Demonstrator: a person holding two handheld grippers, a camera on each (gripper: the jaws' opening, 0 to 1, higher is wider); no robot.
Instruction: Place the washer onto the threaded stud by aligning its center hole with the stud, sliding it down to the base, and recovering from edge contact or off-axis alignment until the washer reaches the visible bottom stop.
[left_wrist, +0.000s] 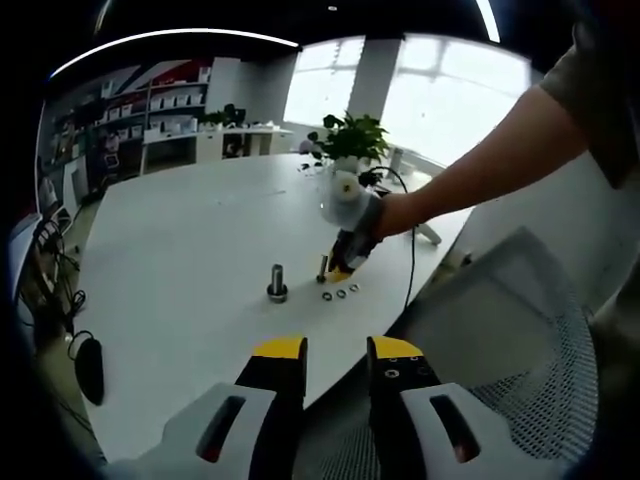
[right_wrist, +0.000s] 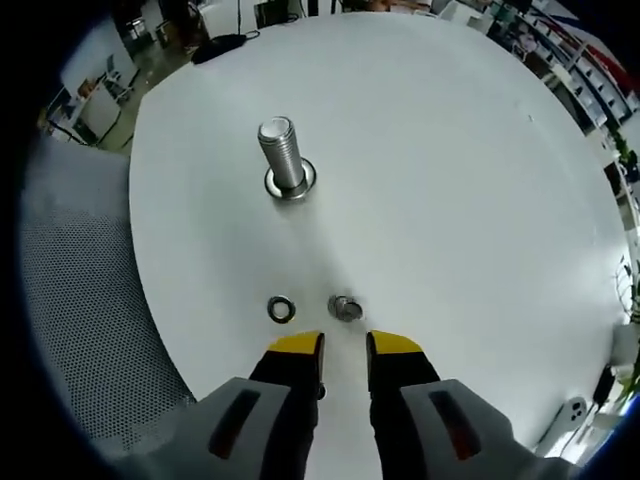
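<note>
Washers lie loose on the white bench, none of them gripped. In the right gripper view, one washer and a second washer rest flat on the near side of the threaded stud, well apart from it and side by side. The stud stands upright, with a ring at its base. The right hand-held gripper is poised just short of the two washers, its yellow-tipped jaws parted with nothing between them.

In the left gripper view, the left hand-held gripper is released too, jaws apart and empty, held off the bench edge above a mesh chair. From there the stud has small washers to its right, where a person's hand holds the right hand-held gripper down near them. A potted plant stands on the bench beyond the stud.
</note>
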